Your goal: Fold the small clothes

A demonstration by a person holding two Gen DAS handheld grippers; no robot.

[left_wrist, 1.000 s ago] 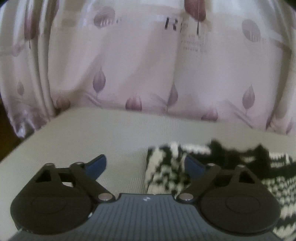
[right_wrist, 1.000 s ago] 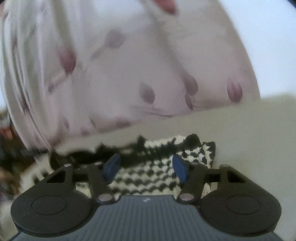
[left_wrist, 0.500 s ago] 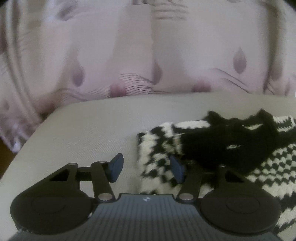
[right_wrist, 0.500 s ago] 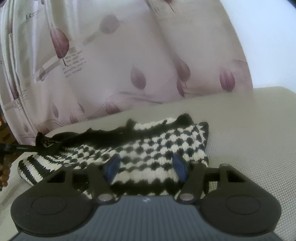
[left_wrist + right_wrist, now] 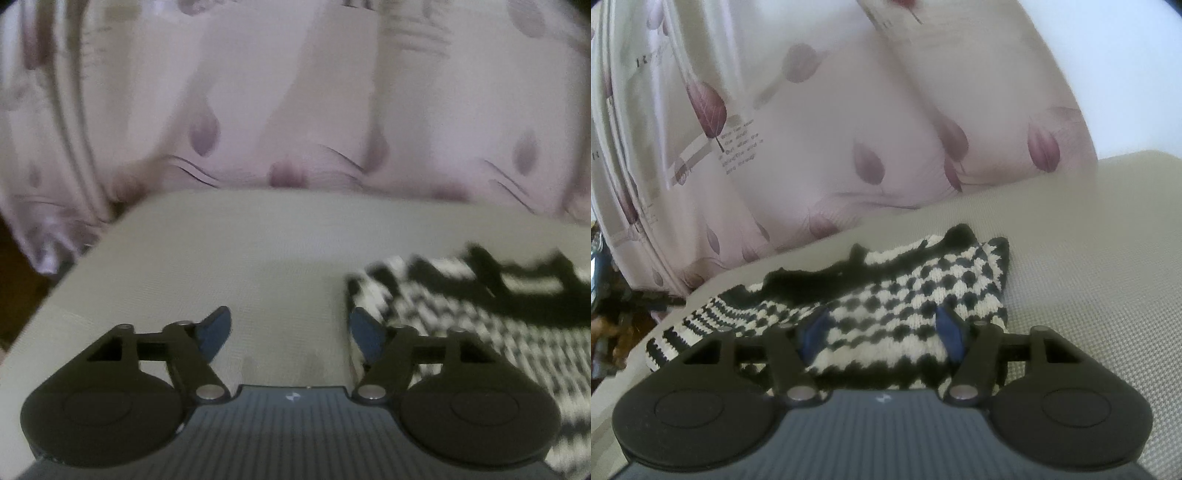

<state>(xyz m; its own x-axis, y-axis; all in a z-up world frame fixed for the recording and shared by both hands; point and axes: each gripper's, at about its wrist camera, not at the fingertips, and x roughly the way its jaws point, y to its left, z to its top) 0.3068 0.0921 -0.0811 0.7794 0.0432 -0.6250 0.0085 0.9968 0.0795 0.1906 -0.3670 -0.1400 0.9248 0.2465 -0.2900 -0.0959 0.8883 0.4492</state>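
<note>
A small black-and-white knitted garment (image 5: 886, 295) with a checked body, striped edge and black trim lies flat on a pale grey surface (image 5: 1089, 277). My right gripper (image 5: 882, 328) is open and empty, just above the garment's near edge, blue pads either side of the checked knit. In the left wrist view the garment (image 5: 480, 325) lies at the right. My left gripper (image 5: 290, 332) is open and empty over bare surface, its right finger by the garment's left edge.
A pale pink curtain (image 5: 849, 129) with purple leaf prints hangs close behind the surface; it also fills the left wrist view (image 5: 295, 110). The surface's left edge (image 5: 74, 273) drops to a dark floor. Dark clutter (image 5: 605, 302) sits far left.
My left gripper has shifted left, so the garment now sits beside its right finger instead of between the fingers. My right gripper has drawn closer to the garment. Both stay open.
</note>
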